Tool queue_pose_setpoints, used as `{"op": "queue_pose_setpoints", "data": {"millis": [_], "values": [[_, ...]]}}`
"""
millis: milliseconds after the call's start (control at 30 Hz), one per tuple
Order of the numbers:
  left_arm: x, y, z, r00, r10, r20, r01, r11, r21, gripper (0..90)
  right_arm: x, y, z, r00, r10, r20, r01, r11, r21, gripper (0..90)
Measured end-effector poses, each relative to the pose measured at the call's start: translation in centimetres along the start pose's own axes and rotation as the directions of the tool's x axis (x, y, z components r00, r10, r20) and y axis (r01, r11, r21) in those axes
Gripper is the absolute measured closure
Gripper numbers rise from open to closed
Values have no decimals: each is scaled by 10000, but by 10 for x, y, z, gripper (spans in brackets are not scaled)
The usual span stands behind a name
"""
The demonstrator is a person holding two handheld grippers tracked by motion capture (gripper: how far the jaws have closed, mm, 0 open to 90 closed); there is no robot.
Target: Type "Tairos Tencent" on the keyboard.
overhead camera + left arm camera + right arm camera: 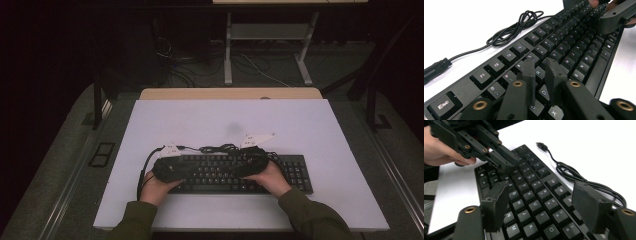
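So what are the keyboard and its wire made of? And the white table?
The keyboard looks like black plastic: matte case, slightly shiny keys with printed letters. Its wire looks rubber- or plastic-coated, since it lies in soft, glossy loops. The table has a smooth, flat white top with no shine; it could be painted board or foam, which these pictures can't settle.

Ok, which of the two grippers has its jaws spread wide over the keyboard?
The right gripper: its jaws stand far apart above the keyboard, several keys showing between them. The left gripper has only a narrow slit.
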State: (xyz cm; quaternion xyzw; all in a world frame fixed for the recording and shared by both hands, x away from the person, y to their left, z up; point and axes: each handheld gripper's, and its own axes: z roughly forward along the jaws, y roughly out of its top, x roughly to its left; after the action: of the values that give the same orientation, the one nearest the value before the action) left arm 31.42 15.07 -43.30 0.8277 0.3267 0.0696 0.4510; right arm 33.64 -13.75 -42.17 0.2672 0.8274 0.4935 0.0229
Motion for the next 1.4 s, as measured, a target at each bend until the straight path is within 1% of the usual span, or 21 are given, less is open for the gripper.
{"op": "queue_pose_setpoints", "data": {"millis": [67,100,133,233,333,433,567,667,733,833,900,967,1100,1233,1300,1400], "values": [[0,0,-1,10000,-45,-20,45,10000,-24,697,0,2,0,10000,17,59,-17,10000,6,312],[0,-1,-1,10000,-59,-24,59,10000,-35,673,0,2,0,10000,7,13,-7,10000,-48,317],[0,-1,-2,10000,-22,-36,22,10000,-11,647,0,2,0,10000,-27,21,27,10000,-47,324],[0,-2,-3,9999,-99,-107,98,9999,-75,567,1,2,-1,10000,-69,-45,69,10000,17,375],[1,-3,-4,9999,-75,-105,74,9999,-96,508,1,2,-2,9999,-19,-171,21,10000,65,446],[0,-3,-3,9998,-152,-114,151,9998,-121,459,3,1,-1,9997,12,-230,-8,9999,137,546],[1,-4,-2,9998,-147,-101,146,9998,-155,391,6,1,2,9992,-112,-389,124,9995,307,674],[1,-4,-2,9998,-139,-132,137,9997,-178,360,8,0,5,9978,-261,-605,292,9982,516,744],[1,-4,-2,9998,-140,-162,137,9998,-163,344,10,-1,7,9971,-266,-712,307,9979,568,793],[1,-4,-1,9997,-130,-197,127,9998,-152,329,13,-2,10,9954,-426,-856,489,9962,727,852],[1,-4,-1,9997,-142,-206,138,9998,-170,325,14,-2,11,9944,-413,-972,494,9954,826,888],[1,-4,-1,9997,-134,-215,130,9997,-186,322,15,-2,14,9930,-496,-1071,596,9940,919,892],[1,-4,-1,9997,-107,-208,103,9998,-179,318,18,-4,18,9914,-507,-1210,646,9914,1142,892],[1,-4,0,9996,-122,-241,117,9997,-202,310,21,-5,21,9905,-592,-1237,760,9878,1358,892],[1,-4,-1,9996,-64,-257,60,9998,-185,308,21,-6,22,9907,-603,-1223,778,9865,1442,892],[0,-4,0,9996,-117,-253,111,9997,-203,306,23,-7,24,9904,-589,-1254,782,9848,1552,892]]}}
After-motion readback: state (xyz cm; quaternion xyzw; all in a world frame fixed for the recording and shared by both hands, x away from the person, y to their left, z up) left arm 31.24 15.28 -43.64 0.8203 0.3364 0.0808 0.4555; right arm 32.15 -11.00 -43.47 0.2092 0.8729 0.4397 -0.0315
